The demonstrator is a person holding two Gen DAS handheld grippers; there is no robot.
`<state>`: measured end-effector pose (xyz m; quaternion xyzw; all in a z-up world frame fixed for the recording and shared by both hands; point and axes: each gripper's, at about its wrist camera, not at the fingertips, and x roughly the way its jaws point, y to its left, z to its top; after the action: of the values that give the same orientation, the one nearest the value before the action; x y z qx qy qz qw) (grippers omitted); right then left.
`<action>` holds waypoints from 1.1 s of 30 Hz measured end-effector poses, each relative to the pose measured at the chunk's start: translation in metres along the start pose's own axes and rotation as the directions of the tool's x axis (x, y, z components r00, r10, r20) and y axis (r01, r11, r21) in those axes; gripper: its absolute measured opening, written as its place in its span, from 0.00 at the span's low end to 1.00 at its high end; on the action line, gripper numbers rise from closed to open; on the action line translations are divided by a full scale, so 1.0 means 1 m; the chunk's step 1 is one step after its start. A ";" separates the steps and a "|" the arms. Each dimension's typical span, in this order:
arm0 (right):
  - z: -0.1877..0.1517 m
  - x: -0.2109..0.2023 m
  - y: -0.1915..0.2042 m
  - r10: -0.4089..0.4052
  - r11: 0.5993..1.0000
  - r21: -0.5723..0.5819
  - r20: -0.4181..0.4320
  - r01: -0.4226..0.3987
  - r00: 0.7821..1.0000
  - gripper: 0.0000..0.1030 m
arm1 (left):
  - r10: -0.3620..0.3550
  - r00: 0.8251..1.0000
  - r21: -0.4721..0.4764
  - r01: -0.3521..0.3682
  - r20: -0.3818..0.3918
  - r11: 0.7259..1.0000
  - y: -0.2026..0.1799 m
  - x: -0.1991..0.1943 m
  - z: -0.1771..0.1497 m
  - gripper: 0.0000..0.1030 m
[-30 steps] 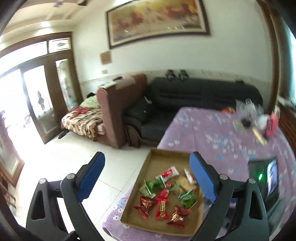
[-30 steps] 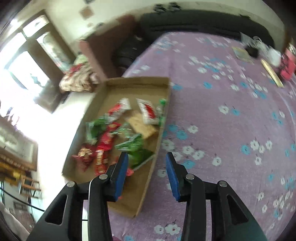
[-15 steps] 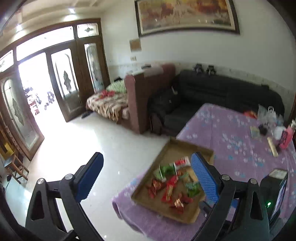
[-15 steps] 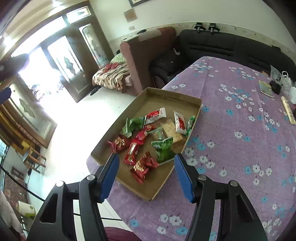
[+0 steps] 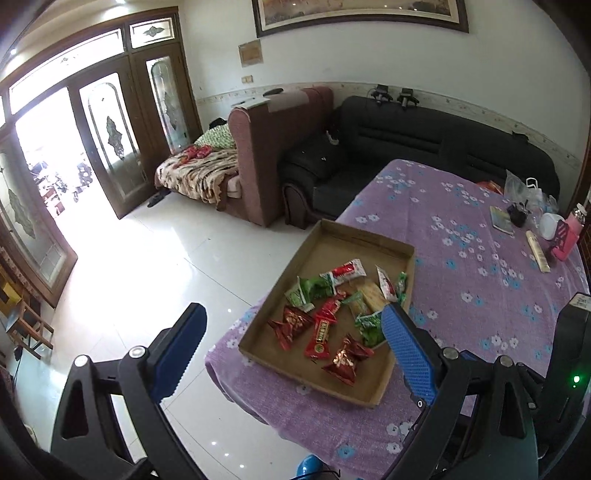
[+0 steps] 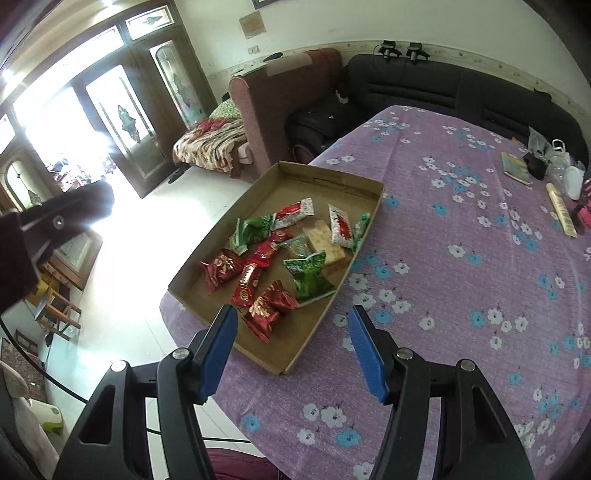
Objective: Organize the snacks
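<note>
On the counter's purple floral cloth [image 6: 461,295], the shallow cardboard tray [image 6: 295,354] by the left edge holds light, crinkly, slippery foil snack packets [image 6: 269,306] (pinch a crimped end), while the left gripper [image 5: 291,343] gapes wide and the right gripper [image 6: 291,350], jaws just opened halfway, grips nothing.

One cardboard tray [image 6: 325,181] holds five red packets [image 6: 221,267], three green packets [image 6: 308,277].

snack labels [image 6: 246,277] too small, painting [image 5: 360,16] cropped
</note>
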<state>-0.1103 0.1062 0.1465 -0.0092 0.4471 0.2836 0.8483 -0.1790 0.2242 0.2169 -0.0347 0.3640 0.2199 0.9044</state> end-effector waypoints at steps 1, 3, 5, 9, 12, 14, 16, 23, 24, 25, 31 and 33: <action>-0.001 -0.002 0.000 -0.010 1.000 -0.001 0.002 0.010 1.000 0.60 | -0.004 1.000 0.001 0.004 -0.001 1.000 0.000 0.001 0.000 0.93; -0.003 -0.005 0.000 -0.025 1.000 -0.001 0.006 0.025 1.000 0.60 | -0.022 1.000 -0.002 0.022 -0.002 1.000 -0.001 0.001 0.000 0.93; -0.004 -0.008 0.000 -0.037 0.999 -0.005 0.011 0.037 0.999 0.60 | -0.031 1.000 -0.005 0.031 0.005 1.000 -0.001 -0.001 0.000 0.93; -0.005 -0.011 0.001 -0.055 0.998 -0.018 0.016 0.056 0.998 0.61 | -0.047 0.999 -0.007 0.047 0.022 0.999 -0.003 -0.004 0.000 0.93; -0.005 -0.013 0.002 -0.059 0.998 -0.025 0.027 0.060 0.998 0.61 | -0.052 0.998 -0.005 0.052 0.028 0.999 -0.003 -0.004 -0.002 0.93; -0.004 -0.014 0.001 -0.066 0.997 -0.026 0.038 0.067 0.997 0.62 | -0.055 0.998 -0.013 0.056 0.032 0.998 -0.002 -0.005 -0.003 0.93; -0.003 -0.017 0.001 -0.066 0.997 -0.028 0.051 0.068 0.997 0.62 | -0.052 0.998 -0.017 0.053 0.036 0.998 -0.001 -0.005 -0.003 0.93; -0.001 -0.021 -0.001 -0.068 0.997 -0.031 0.078 0.070 0.995 0.64 | -0.002 0.995 -0.020 0.004 0.098 1.000 -0.002 -0.017 -0.002 0.93; -0.001 -0.021 -0.001 -0.069 0.997 -0.032 0.079 0.071 0.994 0.65 | -0.001 0.994 -0.020 0.003 0.105 1.000 -0.003 -0.019 -0.002 0.93; -0.001 -0.021 -0.001 -0.067 0.997 -0.033 0.079 0.070 0.995 0.66 | 0.001 0.993 -0.021 0.002 0.114 1.000 -0.004 -0.021 -0.002 0.93; -0.002 -0.020 -0.001 -0.060 0.997 -0.049 0.076 0.063 0.995 0.66 | 0.005 0.989 -0.018 -0.002 0.151 1.000 -0.006 -0.027 -0.002 0.93; -0.002 -0.020 -0.001 -0.057 0.997 -0.052 0.077 0.061 0.995 0.66 | 0.007 0.988 -0.021 -0.003 0.151 1.000 -0.006 -0.028 -0.002 0.93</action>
<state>-0.1205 0.0946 0.1603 -0.0347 0.4063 0.2704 0.8721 -0.1954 0.2080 0.2334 -0.0264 0.2920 0.2279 0.9285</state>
